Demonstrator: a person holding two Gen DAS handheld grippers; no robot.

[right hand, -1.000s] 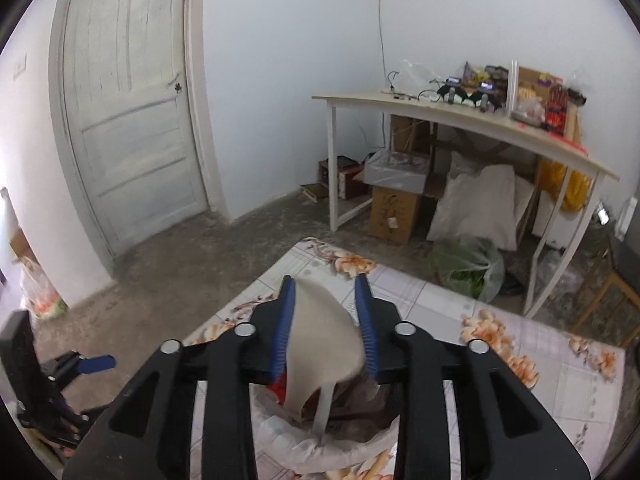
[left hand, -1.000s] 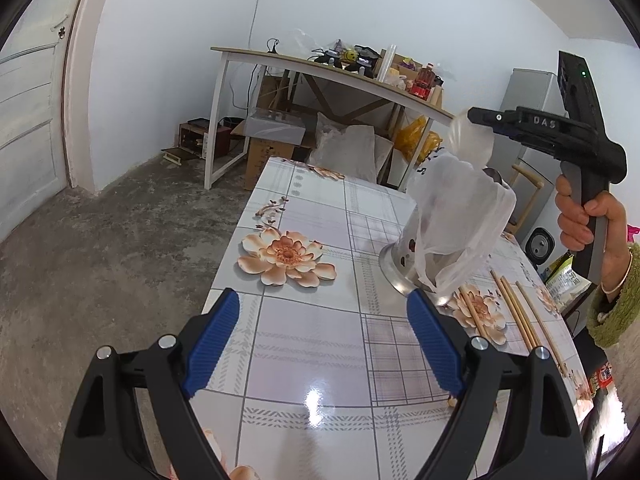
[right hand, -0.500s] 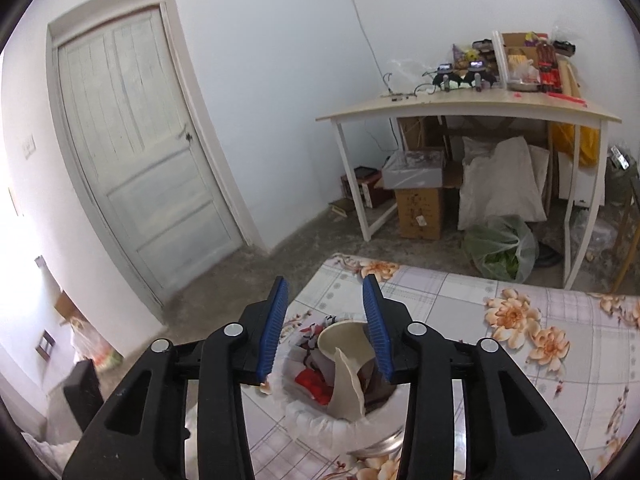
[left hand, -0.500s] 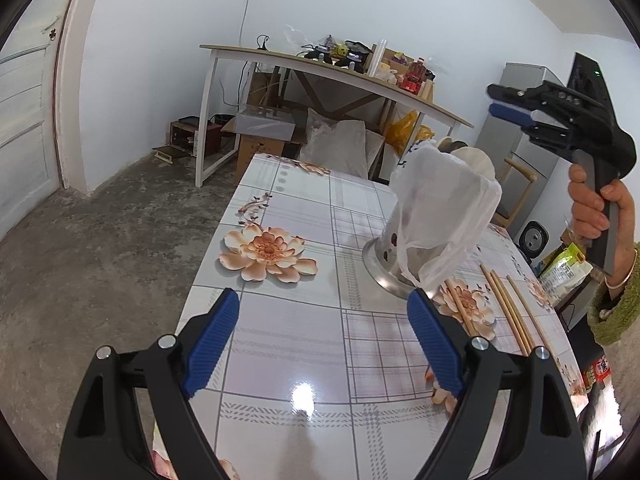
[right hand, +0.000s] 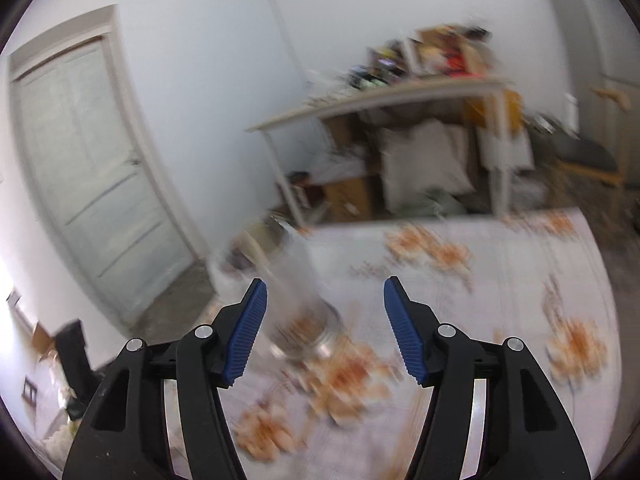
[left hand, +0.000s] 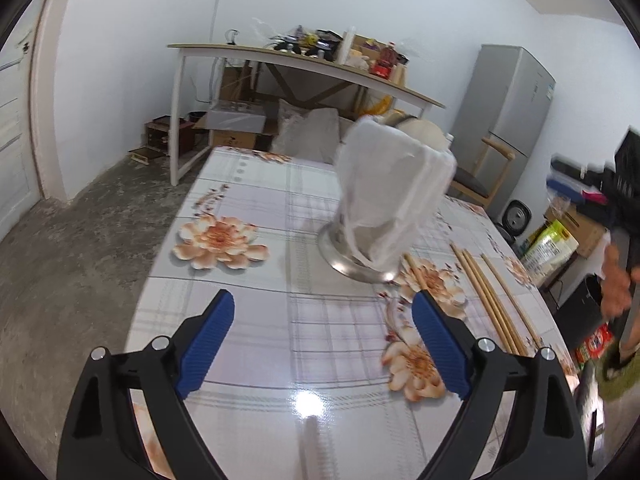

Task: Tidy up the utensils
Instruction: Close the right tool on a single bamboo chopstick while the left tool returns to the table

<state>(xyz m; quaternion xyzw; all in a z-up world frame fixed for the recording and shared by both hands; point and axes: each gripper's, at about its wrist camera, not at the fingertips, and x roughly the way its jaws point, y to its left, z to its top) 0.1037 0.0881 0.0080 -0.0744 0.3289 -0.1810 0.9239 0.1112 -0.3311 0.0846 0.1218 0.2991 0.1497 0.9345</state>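
A steel utensil holder (left hand: 360,256) lined with a white plastic bag (left hand: 392,184) stands on the floral table (left hand: 260,280); a cream spoon end (left hand: 424,132) sticks out of its top. Several wooden chopsticks (left hand: 492,300) lie on the table to its right. My left gripper (left hand: 320,336) is open and empty, low over the table in front of the holder. My right gripper (right hand: 324,324) is open and empty; its view is blurred, with the holder (right hand: 296,300) left of centre behind the left finger. It also shows blurred at the right edge of the left wrist view (left hand: 616,184).
A long desk (left hand: 304,60) loaded with clutter stands against the far wall, boxes and sacks under it. A grey fridge (left hand: 508,108) and a wooden chair (left hand: 480,176) are at the right. A white door (right hand: 92,176) is at the left.
My right gripper let go of the cream spoon into the holder, opened wide, and swung fast down and away to the right. My left gripper stayed open and shifted slightly.
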